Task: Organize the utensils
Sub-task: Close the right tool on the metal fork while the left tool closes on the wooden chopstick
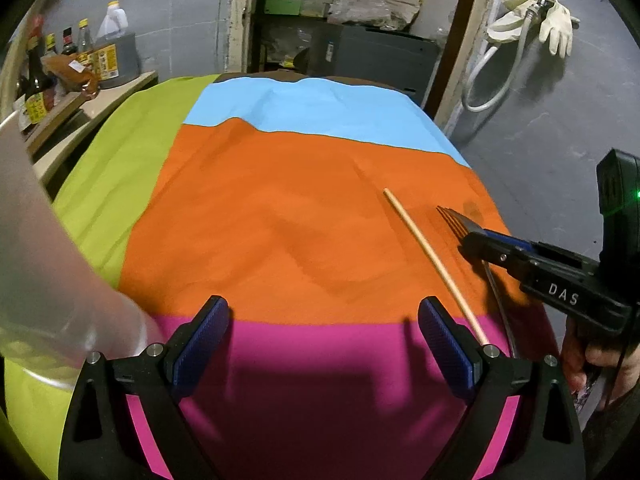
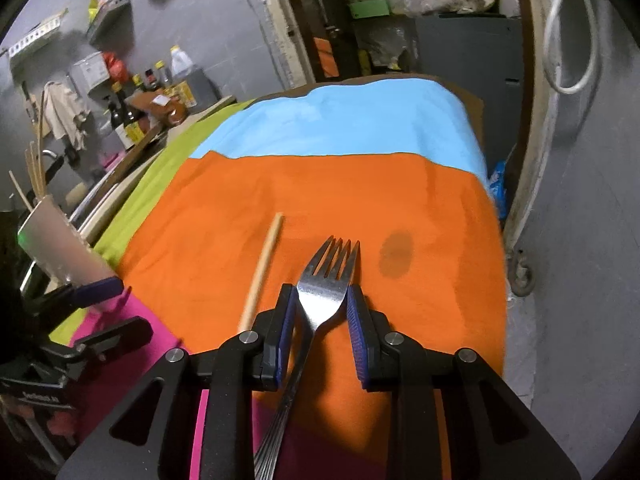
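On the orange panel of the table's cloth (image 2: 440, 208): fork (image 2: 326, 280) clamped at its neck by right gripper (image 2: 322, 300), tines forward. Just left of it, single chopstick (image 2: 264, 268), flat on cloth. Left gripper (image 1: 322, 336) wide, holding nothing, beside translucent cup (image 1: 48, 272).

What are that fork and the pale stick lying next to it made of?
The fork looks like polished steel: silvery, with bright reflections on its head. The stick, probably a chopstick, looks like bare wood or bamboo: matte, pale tan, no shine. Neither can be told for sure by look alone.
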Tool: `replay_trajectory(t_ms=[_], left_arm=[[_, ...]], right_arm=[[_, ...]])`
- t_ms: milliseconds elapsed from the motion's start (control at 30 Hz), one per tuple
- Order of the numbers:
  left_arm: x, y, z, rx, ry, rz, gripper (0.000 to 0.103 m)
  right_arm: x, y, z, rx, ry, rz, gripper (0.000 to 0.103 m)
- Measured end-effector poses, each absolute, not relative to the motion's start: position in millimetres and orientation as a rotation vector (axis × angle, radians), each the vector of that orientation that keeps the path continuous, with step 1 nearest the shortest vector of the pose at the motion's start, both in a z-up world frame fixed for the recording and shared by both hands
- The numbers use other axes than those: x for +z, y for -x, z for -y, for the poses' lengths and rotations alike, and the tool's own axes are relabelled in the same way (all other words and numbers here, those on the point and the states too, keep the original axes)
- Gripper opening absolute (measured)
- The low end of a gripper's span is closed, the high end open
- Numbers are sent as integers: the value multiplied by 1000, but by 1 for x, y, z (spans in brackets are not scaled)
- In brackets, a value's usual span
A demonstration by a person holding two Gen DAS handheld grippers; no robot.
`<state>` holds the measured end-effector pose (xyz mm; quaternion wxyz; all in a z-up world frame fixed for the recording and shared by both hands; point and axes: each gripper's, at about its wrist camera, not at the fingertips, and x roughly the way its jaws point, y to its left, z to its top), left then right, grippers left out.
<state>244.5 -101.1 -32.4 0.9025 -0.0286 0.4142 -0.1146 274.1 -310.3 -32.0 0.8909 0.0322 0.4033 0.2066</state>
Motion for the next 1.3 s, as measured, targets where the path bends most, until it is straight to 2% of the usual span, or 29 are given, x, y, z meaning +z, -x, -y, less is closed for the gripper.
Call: replay_trajectory(t_ms=[167,567,867,1000,1133,1200,1300], left_arm=[[-29,-257,111,-298,83,-869,91],[-33,-303,145,-435,117,-980,38],[-34,-330,158,-419,97,-1087,22],[-34,-337,158,-420,98,-1125,8],[-34,-339,155,-441,111,-1148,8],[-34,-336,152,-454,105,-1154,7],[-34,-328,149,-477,81,-1159,7]], right_arm=[[-31,-269,317,395,-12,-819,23],[-36,-268,331,413,-44,-803,23],[-38,-269,326,411,-26,-823,23],[-39,-269,323,393,-9,-838,23],[-39,-269,320,388,-11,-860,23],[-39,-270,321,396,-37,-870,15],[-40,-271,322,411,-77,-877,9]])
